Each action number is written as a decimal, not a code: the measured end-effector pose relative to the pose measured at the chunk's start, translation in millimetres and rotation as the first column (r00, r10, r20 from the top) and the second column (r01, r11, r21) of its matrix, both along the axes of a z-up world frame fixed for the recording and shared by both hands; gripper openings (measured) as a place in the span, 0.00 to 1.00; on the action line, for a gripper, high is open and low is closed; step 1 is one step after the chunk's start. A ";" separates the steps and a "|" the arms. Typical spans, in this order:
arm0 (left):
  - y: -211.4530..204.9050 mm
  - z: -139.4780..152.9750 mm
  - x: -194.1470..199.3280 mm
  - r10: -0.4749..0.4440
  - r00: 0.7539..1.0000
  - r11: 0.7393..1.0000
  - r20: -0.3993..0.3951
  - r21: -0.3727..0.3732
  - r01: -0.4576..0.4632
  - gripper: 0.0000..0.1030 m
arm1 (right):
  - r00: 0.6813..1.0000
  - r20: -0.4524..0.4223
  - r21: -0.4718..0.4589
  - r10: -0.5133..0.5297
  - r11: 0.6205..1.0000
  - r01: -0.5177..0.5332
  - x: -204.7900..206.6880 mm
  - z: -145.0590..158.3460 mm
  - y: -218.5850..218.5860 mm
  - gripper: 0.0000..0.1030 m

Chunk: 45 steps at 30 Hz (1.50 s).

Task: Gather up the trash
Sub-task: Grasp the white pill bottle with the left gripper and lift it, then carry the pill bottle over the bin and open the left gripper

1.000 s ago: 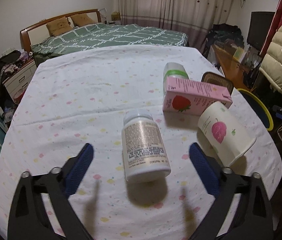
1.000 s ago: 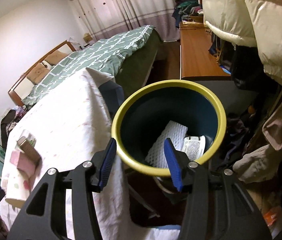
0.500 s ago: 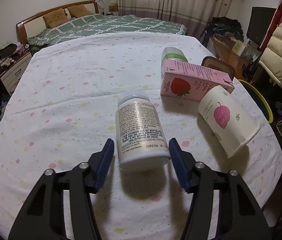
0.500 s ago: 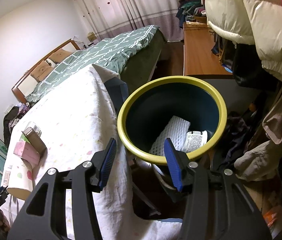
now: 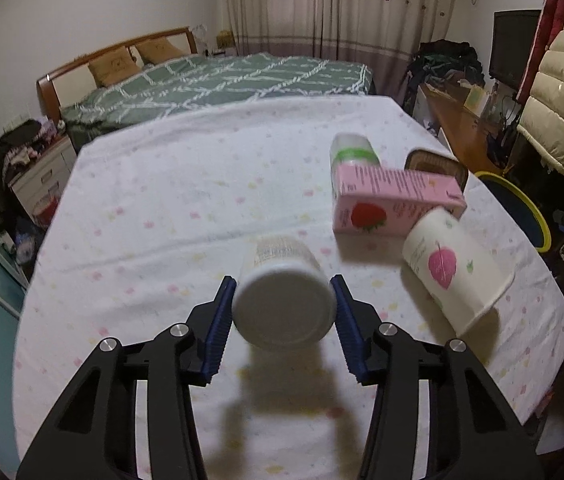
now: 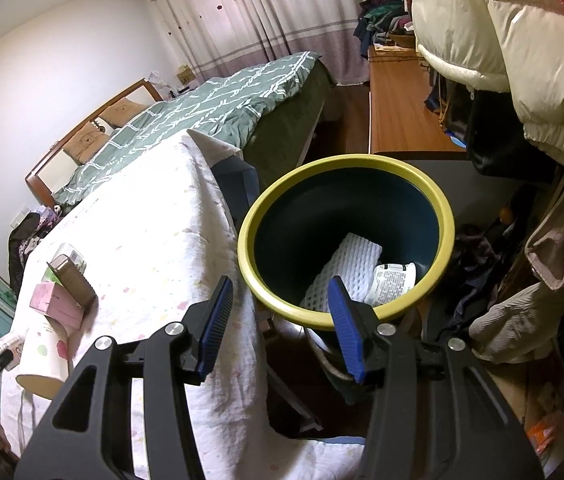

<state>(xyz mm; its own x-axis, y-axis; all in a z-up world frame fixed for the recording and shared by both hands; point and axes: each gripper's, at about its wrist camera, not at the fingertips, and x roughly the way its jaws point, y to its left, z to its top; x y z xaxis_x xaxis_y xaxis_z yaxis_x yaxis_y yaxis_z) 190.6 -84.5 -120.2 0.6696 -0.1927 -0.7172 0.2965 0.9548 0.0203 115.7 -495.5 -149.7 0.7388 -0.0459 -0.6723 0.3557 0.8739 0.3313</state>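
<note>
My left tool (image 5: 285, 312) is closing on the white cylindrical plastic bottle (image 5: 283, 300); both blue pads (image 5: 218, 330) press its sides, and it hangs above the tabletop with the white spotted cloth (image 5: 186, 200). My right tool (image 6: 278, 322) stands half open and empty over the dark blue bin with the yellow rim (image 6: 345, 236), beside the tabletop. A pink strawberry carton (image 5: 385, 206) and a white paper cup (image 5: 455, 270) lie on the cloth

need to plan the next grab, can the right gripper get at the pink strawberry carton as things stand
Probably not without moving. The right gripper hangs empty over the bin off the table's edge, and the pink carton lies well across the table, with the brown box against it.
</note>
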 end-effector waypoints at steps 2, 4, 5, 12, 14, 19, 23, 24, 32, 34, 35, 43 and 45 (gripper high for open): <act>1.1 5.4 3.7 0.002 1.000 1.000 0.014 0.005 -0.002 0.47 | 1.000 0.000 0.002 0.001 1.000 -0.001 0.2 0.2 -0.3 0.46; 2.9 9.8 9.8 0.003 1.000 1.000 0.020 0.000 -0.003 0.47 | 1.000 -0.001 0.000 0.000 1.000 0.000 0.2 0.2 0.3 0.46; 3.5 11.3 13.2 0.002 1.000 1.000 0.021 -0.005 -0.002 0.47 | 1.000 -0.001 0.001 0.000 1.000 0.000 0.2 0.2 -0.3 0.46; 2.1 8.4 19.9 0.002 0.999 1.000 -0.054 0.016 -0.001 0.47 | 1.000 -0.004 0.001 0.000 1.000 0.000 -0.3 0.4 0.2 0.46; -0.9 -1.3 17.8 0.004 0.996 0.999 -0.090 0.033 -0.001 0.47 | 1.000 -0.007 0.006 0.004 1.000 -0.004 0.5 0.0 -0.2 0.46; -2.3 -17.7 18.2 0.017 0.989 0.999 -0.145 0.050 -0.010 0.57 | 0.999 -0.018 0.014 0.030 0.999 -0.030 3.7 -1.3 4.2 0.46; -2.8 -24.6 23.7 0.017 0.986 0.997 -0.164 0.075 -0.005 0.57 | 0.998 -0.028 0.010 0.047 0.999 -0.047 4.8 -1.1 7.8 0.46; -2.6 -27.4 25.6 0.017 0.984 0.997 -0.176 0.080 -0.003 0.57 | 0.998 -0.032 0.009 0.052 0.999 -0.052 4.9 -1.0 8.5 0.46; -1.0 -37.0 28.8 -0.008 0.977 0.996 -0.215 0.084 0.026 0.45 | 0.997 -0.046 0.016 0.060 0.998 -0.060 3.1 -1.9 7.7 0.46; -2.3 -29.9 27.0 -0.019 0.980 0.997 -0.197 0.075 0.034 0.45 | 0.997 -0.041 0.019 0.061 0.998 -0.060 2.4 -1.2 7.0 0.46; -3.9 -23.4 25.3 -0.026 0.983 0.997 -0.180 0.068 0.039 0.45 | 0.997 -0.037 0.021 0.062 0.998 -0.061 1.6 -0.5 6.7 0.46; -47.0 43.8 13.9 -0.155 0.987 0.987 -0.044 0.035 0.157 0.45 | 0.999 0.002 0.035 0.040 0.999 -0.040 -10.3 4.4 -4.2 0.46; -71.4 62.8 11.3 -0.220 0.976 0.975 -0.009 0.019 0.220 0.45 | 1.000 0.011 0.037 0.025 0.999 -0.025 -17.1 5.5 -11.6 0.46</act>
